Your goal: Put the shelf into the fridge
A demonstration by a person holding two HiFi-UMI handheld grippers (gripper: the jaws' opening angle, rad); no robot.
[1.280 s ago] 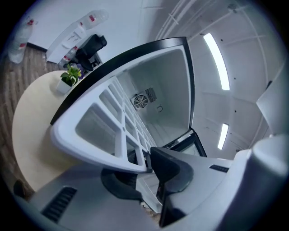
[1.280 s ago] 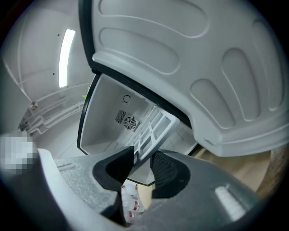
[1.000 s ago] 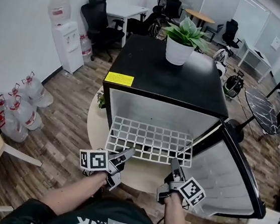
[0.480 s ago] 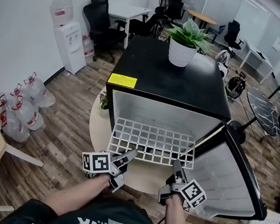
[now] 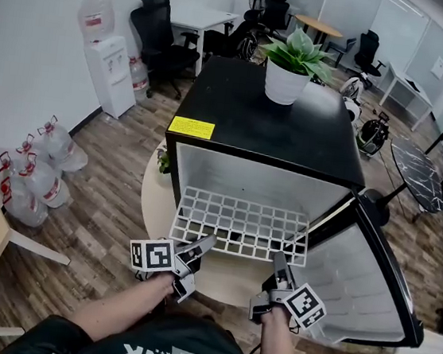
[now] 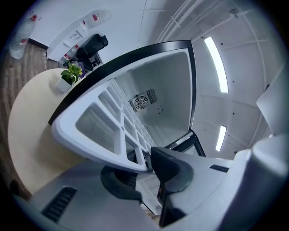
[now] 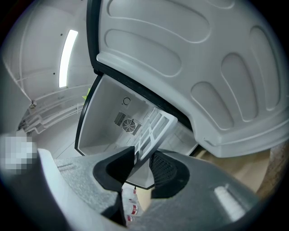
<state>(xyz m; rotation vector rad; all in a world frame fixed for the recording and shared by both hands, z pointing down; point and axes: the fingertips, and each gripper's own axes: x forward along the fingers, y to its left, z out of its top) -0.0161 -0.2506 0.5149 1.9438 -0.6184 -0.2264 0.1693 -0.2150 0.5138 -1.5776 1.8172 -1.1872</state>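
Nothing has shifted in place since a second ago: both claws and the shelf sit where we logged them. Only the right claw [image 7: 142,162] has changed, its jaws having just been closing. The front edge of the white grid shelf [image 7: 156,128] runs between them, and the pads bear on it from both sides. We read the left claw [image 6: 146,158] as clamped on the near left corner of the shelf [image 6: 118,135], one pad under the frame and one above it.

Head view: left claw [image 5: 203,244] and right claw [image 5: 278,258] hold the near edge of the shelf [image 5: 240,224], one towards each end. Ahead of the claws, the far part of the shelf is already inside the fridge [image 5: 268,122], and the near part sticks out of the opening. Beyond the shelf, a round fan [image 6: 141,103] sits in the back wall. To the right of the right claw, the door [image 5: 352,284] stands swung open. Below the claws lies the round desk [image 5: 154,204] that carries the fridge. A potted plant [image 5: 287,68] stands on top of the fridge, well beyond both claws.
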